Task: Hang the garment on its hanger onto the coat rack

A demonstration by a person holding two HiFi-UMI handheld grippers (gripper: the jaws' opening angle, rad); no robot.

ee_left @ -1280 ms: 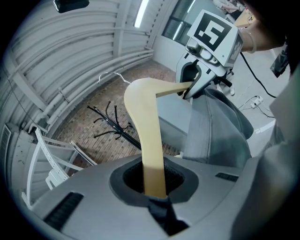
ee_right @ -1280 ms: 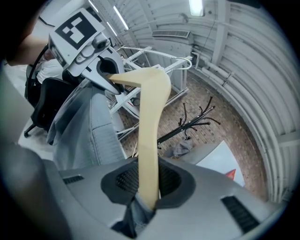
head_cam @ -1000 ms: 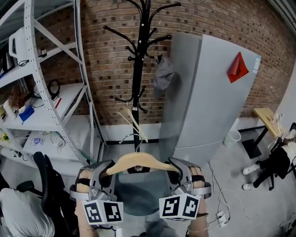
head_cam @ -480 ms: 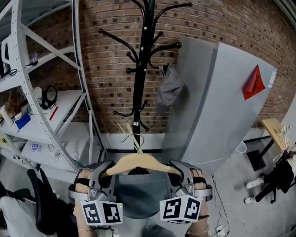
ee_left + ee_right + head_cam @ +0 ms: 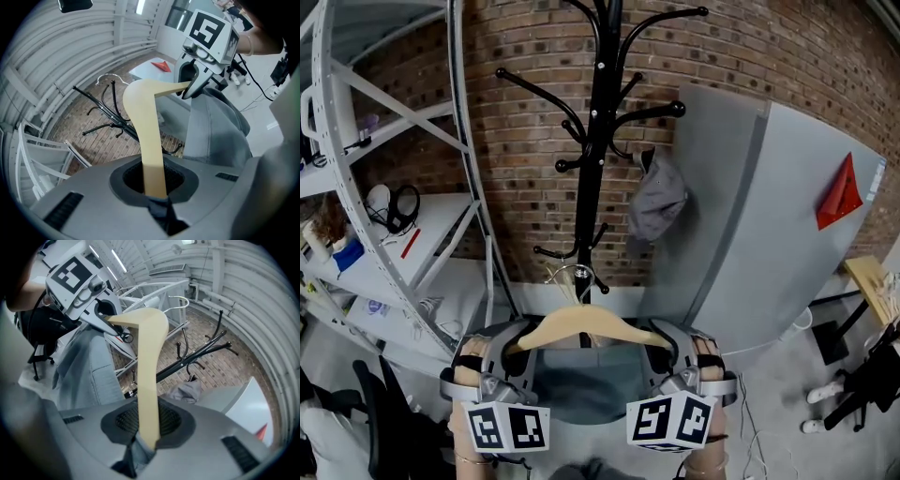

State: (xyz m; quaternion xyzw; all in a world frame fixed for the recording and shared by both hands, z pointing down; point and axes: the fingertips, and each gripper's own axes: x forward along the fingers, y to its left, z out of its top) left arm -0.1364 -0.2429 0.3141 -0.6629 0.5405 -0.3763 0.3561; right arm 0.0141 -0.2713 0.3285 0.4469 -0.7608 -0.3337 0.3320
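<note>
The hanger (image 5: 581, 328) sits low in the middle, its left end in the left claw (image 5: 516, 349) and its right end in the right claw (image 5: 667, 345). The garment (image 5: 581, 394) hangs below it, between the two. The coat rack (image 5: 598, 141) stands straight ahead behind the hanger, in front of the brick wall (image 5: 516, 141). A cap (image 5: 656, 202) hangs on the rack's right side. A shelf unit (image 5: 394, 187) stands to the left and a cabinet (image 5: 750, 244) to the right.
</note>
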